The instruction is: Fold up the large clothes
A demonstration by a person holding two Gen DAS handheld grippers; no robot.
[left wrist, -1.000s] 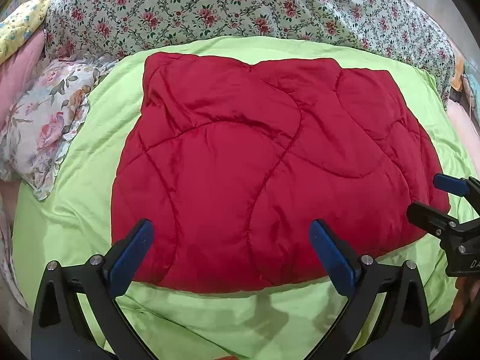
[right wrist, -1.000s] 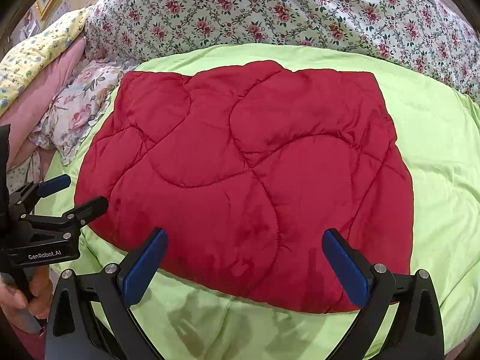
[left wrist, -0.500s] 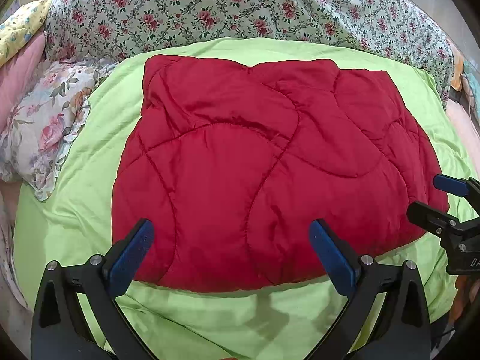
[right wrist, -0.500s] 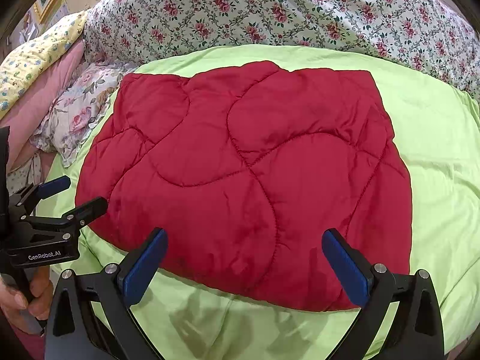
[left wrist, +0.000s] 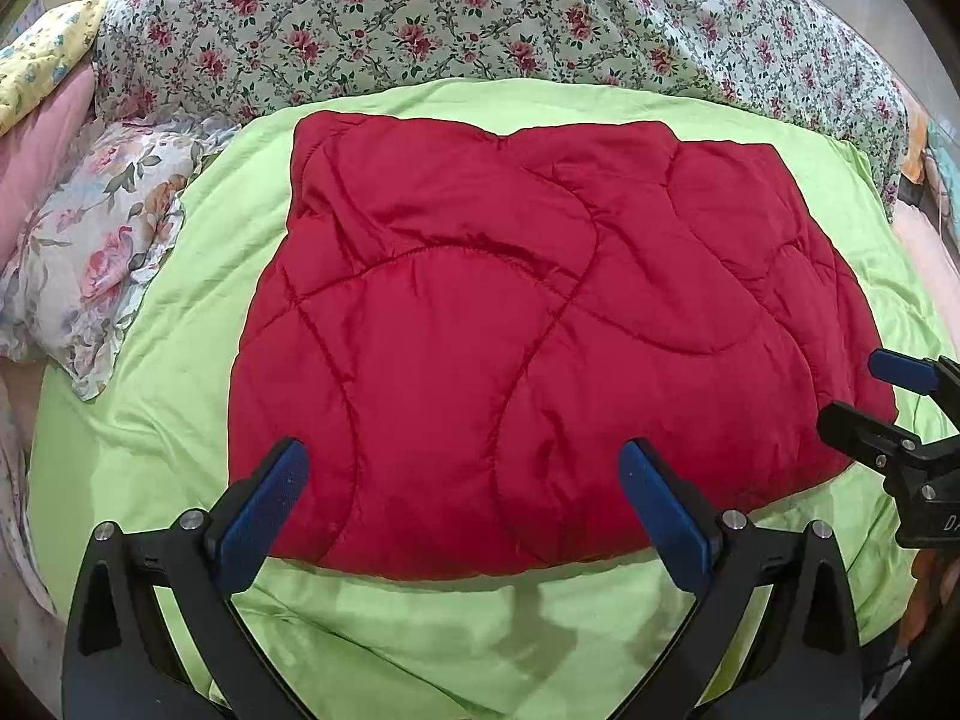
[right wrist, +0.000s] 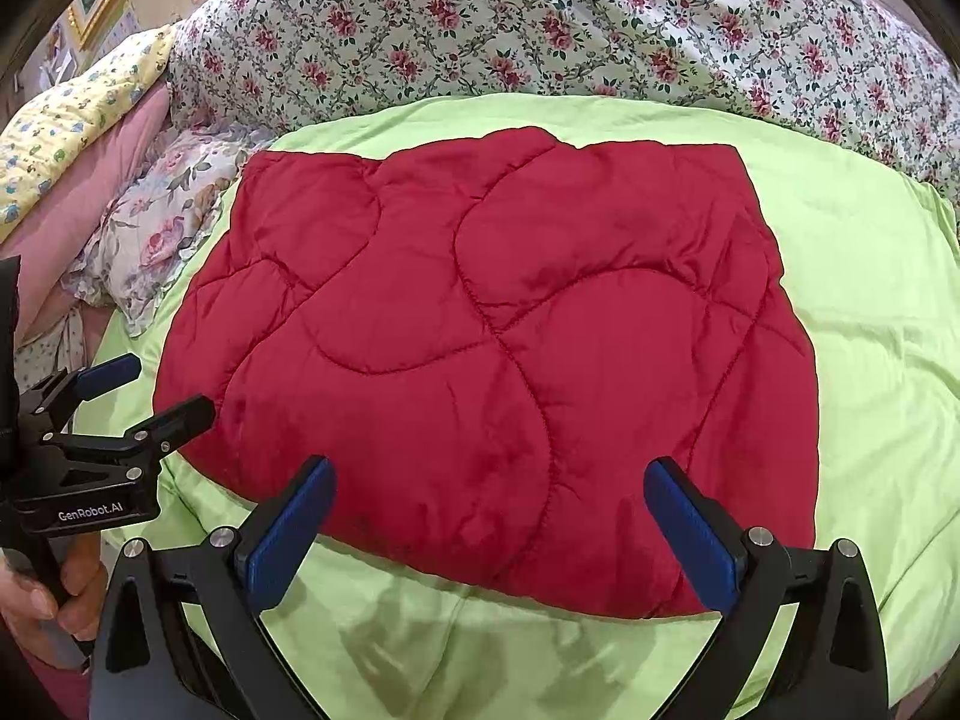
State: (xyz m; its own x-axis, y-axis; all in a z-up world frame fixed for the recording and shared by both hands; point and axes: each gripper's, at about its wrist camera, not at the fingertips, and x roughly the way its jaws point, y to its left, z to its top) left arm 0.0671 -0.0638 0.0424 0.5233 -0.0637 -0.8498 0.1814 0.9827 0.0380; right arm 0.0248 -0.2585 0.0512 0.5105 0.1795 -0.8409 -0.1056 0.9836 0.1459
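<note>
Nothing has shifted this past second: your left gripper (left wrist: 462, 480) and right gripper (right wrist: 489, 498) still hover spread, empty, above the red quilted garment (left wrist: 540, 330); next fold unstarted.

Your left tool (left wrist: 459, 504) and your right tool (right wrist: 489, 525) hang side by side with fingers spread wide, gripping nothing; your left hand (right wrist: 42, 594) wraps its handle.

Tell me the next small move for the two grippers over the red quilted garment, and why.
Probably lower both and pinch the near edge. The red quilted garment lies spread on the green sheet. The left gripper and right gripper hang open above that edge, holding nothing. So the fold seems not yet begun, and two grips on that edge would let it lift evenly.
</note>
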